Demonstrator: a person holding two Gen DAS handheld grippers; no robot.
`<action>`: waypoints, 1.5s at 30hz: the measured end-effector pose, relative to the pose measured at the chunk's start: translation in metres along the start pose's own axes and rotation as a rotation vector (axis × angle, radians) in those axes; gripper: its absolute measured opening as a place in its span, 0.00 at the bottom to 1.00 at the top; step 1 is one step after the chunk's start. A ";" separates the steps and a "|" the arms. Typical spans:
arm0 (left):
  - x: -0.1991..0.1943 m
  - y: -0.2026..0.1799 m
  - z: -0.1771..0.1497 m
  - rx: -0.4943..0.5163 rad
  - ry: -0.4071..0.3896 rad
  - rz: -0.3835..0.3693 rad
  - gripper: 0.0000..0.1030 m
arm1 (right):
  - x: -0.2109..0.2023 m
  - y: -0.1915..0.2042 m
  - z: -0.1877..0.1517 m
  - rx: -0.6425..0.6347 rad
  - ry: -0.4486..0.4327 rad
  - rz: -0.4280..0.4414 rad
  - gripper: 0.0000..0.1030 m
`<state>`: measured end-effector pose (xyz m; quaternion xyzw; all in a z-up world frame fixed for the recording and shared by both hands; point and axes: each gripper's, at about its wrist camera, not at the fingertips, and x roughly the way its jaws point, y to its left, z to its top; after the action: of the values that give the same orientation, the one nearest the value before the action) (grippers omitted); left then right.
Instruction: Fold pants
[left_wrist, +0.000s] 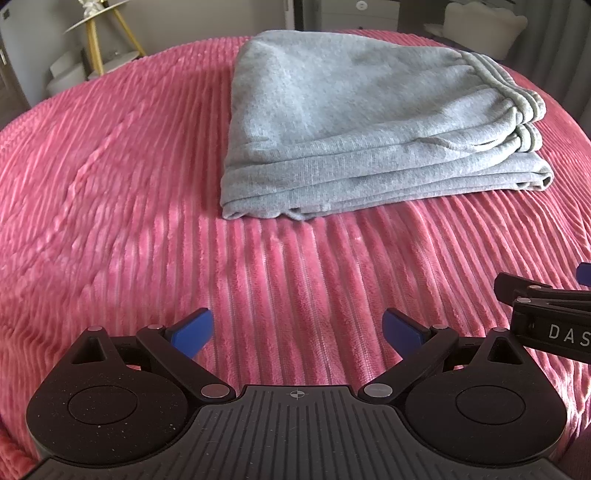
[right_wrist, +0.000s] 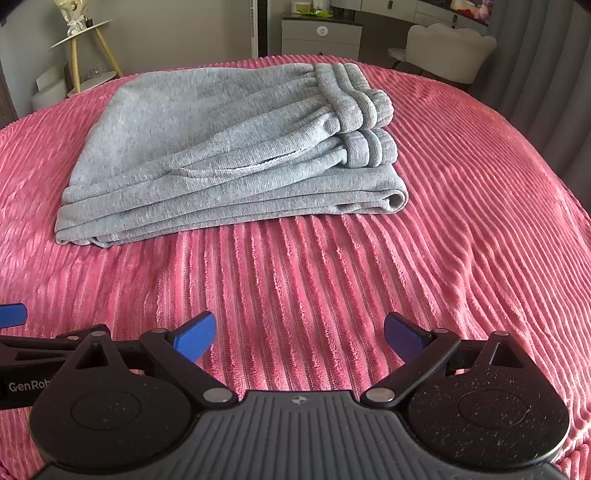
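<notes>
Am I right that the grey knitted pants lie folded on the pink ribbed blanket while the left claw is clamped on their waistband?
Not quite: the left claw is open and clear of the grey knitted pants, as the left wrist view shows. They do lie folded on the pink ribbed blanket.

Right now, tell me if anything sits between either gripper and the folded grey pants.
Nothing visible does. Both the left gripper and the right gripper are open and empty, and only bare pink ribbed blanket lies between them and the pants, which rest folded in a stack further up the bed.

grey pants (left_wrist: 354, 122), folded, flat on bedspread (left_wrist: 110, 184)
</notes>
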<state>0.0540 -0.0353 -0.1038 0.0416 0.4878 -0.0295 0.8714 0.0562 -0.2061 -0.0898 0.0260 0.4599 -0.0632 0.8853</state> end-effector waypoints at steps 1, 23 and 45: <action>0.000 0.001 0.000 0.000 0.000 0.000 0.98 | 0.000 0.000 0.000 0.000 0.001 0.000 0.95; 0.001 0.003 0.000 -0.010 0.007 -0.002 0.98 | 0.002 0.001 0.000 -0.003 0.006 -0.003 0.95; 0.001 0.003 -0.001 -0.010 0.009 -0.006 0.98 | 0.002 0.000 -0.001 0.000 0.010 -0.001 0.95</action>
<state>0.0540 -0.0326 -0.1045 0.0360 0.4920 -0.0293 0.8693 0.0568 -0.2061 -0.0920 0.0259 0.4642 -0.0635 0.8831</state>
